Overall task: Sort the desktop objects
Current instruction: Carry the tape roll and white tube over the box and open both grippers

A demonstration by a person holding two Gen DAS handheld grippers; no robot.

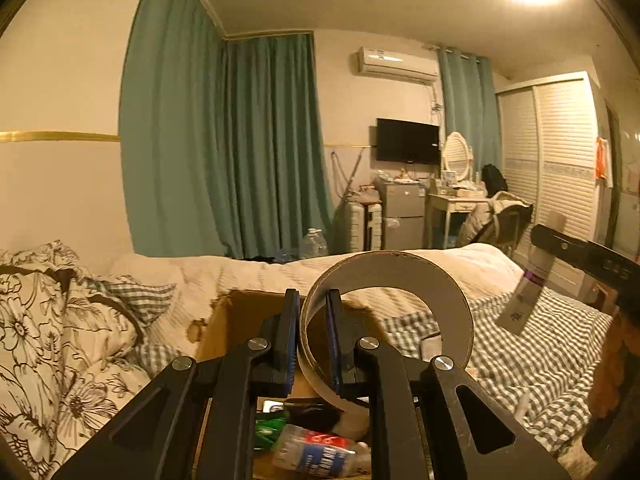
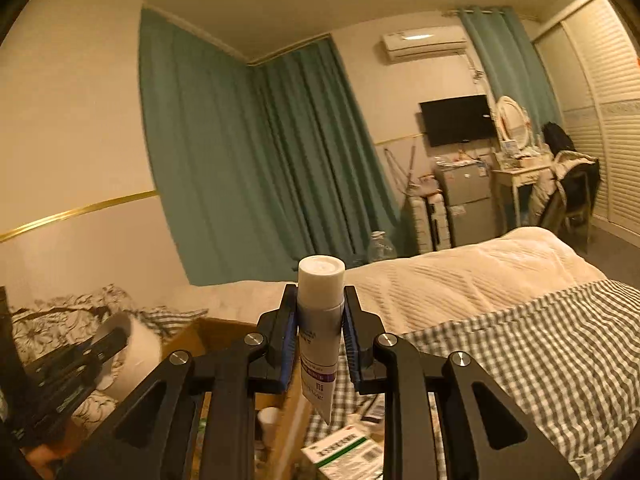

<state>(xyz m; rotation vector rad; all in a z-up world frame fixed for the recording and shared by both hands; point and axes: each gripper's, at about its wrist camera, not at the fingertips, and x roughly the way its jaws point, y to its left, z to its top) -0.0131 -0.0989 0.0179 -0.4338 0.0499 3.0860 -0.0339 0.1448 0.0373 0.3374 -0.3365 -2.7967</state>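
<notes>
The left tongs (image 1: pixel 314 336) pinched the wall of a wide tape roll (image 1: pixel 386 312), one finger inside the ring and one outside, held just above the open cardboard box (image 1: pixel 224 320) on the bed. To drop it well, the roll probably needed lowering until its rim cleared the box's torn edge, then a full release so the ring would not snag on the inner finger. The right tongs (image 2: pixel 320 332) were pressed on a white-capped tube (image 2: pixel 320 320), cap upward, its flat tail hanging over the checked sheet (image 2: pixel 520 360) beside the box; it seemed next in line. Inside the box lay a crushed plastic bottle (image 1: pixel 316 450), something green and a dark item. A green-printed carton (image 2: pixel 344 452) lay outside on the sheet.
</notes>
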